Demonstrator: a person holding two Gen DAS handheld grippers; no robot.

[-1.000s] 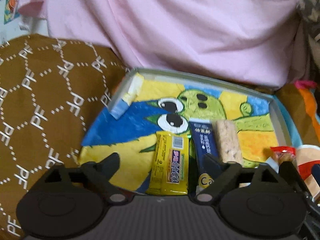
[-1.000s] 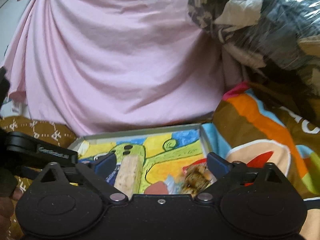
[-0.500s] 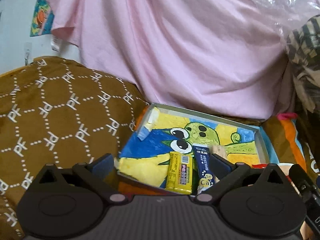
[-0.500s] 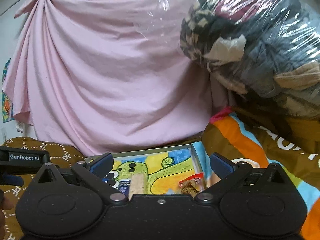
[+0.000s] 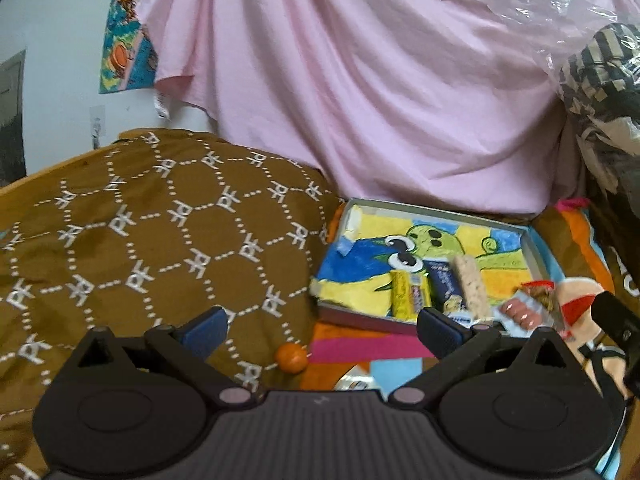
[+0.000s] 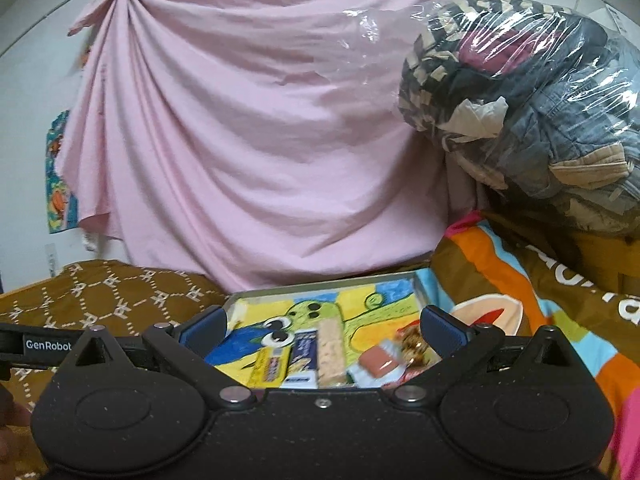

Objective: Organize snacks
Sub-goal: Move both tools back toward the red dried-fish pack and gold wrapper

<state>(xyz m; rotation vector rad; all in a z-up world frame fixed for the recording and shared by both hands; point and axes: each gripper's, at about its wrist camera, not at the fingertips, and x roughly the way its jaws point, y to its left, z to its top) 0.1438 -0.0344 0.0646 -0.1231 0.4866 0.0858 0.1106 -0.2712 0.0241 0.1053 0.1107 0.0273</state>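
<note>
Both tongs had drawn back and up from the tray (image 5: 536,252), which now sat farther off in both wrist views. The left tongs (image 5: 320,326) had just finished spreading and stood wide apart, empty; the right tongs (image 6: 322,326) were likewise apart and empty. The snacks (image 5: 440,290) lay side by side along the tray's near edge, with more wrapped ones (image 5: 528,308) at its near right corner, so the sorting looked largely finished.

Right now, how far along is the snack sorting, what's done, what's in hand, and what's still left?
Done: a yellow bar, blue packet and oat bar lie side by side in the tray. In hand: nothing; the left claw and right claw are open. Left: the orange ball and a wrapper outside the tray.
</note>
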